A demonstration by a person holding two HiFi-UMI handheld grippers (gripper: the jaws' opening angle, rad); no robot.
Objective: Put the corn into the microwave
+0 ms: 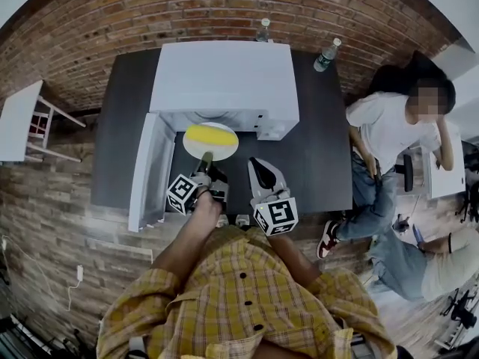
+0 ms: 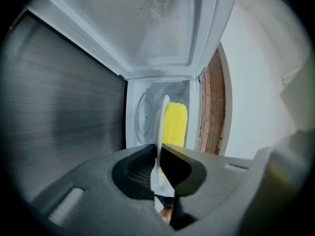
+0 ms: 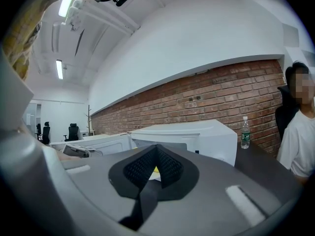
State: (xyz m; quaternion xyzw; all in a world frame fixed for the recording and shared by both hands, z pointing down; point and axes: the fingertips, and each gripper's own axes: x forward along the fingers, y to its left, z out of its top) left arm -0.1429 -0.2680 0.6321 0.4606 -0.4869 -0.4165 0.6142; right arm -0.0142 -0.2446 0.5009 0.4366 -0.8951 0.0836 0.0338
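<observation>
A yellow corn cob (image 1: 209, 134) lies on a white plate (image 1: 217, 152) just in front of the white microwave (image 1: 224, 77), whose door (image 1: 150, 170) hangs open to the left. My left gripper (image 1: 206, 158) is shut on the plate's near rim. In the left gripper view the plate (image 2: 160, 127) stands edge-on between the jaws of that gripper (image 2: 158, 154), with the corn (image 2: 175, 124) beyond and the glass turntable (image 2: 142, 117) inside the oven. My right gripper (image 1: 258, 164) hovers to the right of the plate, shut and holding nothing (image 3: 157, 148).
The microwave stands on a dark table (image 1: 322, 155) against a brick wall. Two water bottles (image 1: 326, 54) (image 1: 263, 28) stand at the back of the table. A person (image 1: 389, 118) sits at the table's right end. A white stand (image 1: 22, 118) is off to the left.
</observation>
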